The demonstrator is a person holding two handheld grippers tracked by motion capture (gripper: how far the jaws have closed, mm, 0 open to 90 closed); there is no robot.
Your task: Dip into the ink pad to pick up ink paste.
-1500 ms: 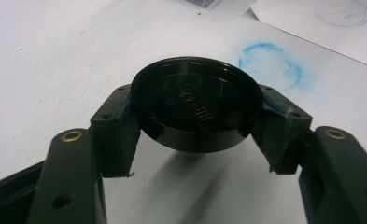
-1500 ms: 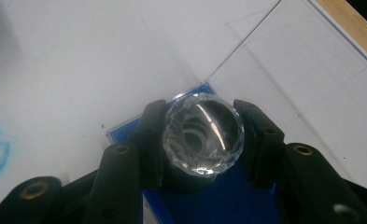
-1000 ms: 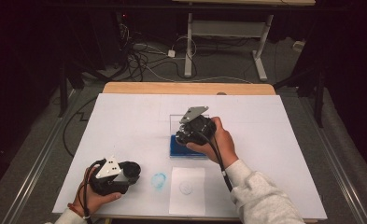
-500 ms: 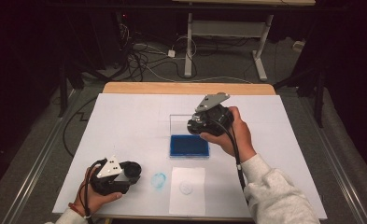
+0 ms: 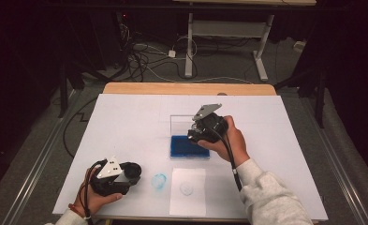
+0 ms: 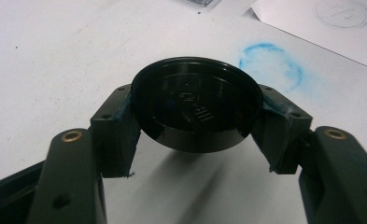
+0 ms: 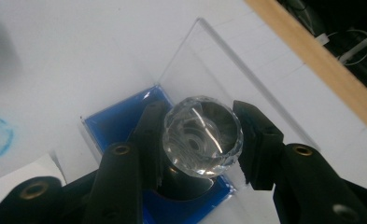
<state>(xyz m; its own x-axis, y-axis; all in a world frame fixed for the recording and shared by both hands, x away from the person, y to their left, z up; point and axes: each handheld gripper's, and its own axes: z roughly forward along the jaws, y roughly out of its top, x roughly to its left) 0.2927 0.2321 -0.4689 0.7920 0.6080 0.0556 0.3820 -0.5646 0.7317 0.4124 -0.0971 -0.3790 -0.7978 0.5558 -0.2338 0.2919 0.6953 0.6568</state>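
Observation:
My left gripper (image 5: 128, 174) rests low at the table's near left, shut on a black round cap (image 6: 195, 105) held flat between its jaws. My right gripper (image 5: 196, 137) hovers over the far right part of a blue ink pad (image 5: 187, 146), tilted downward. It is shut on a clear faceted stamp knob (image 7: 202, 135). The blue ink pad (image 7: 111, 122) lies in a clear case whose lid (image 7: 228, 70) stands open behind it. What is under the knob is hidden by the jaws.
A smeared blue ring (image 5: 159, 181) marks the white table cover (image 5: 125, 126) right of my left gripper. A small white sheet (image 5: 191, 204) with a faint round print lies near the front edge. A wooden strip (image 5: 186, 88) borders the far side.
My right gripper lifted off the blue pad toward the far right, then drifted back a little over the pad's far right corner. The left gripper stayed put.

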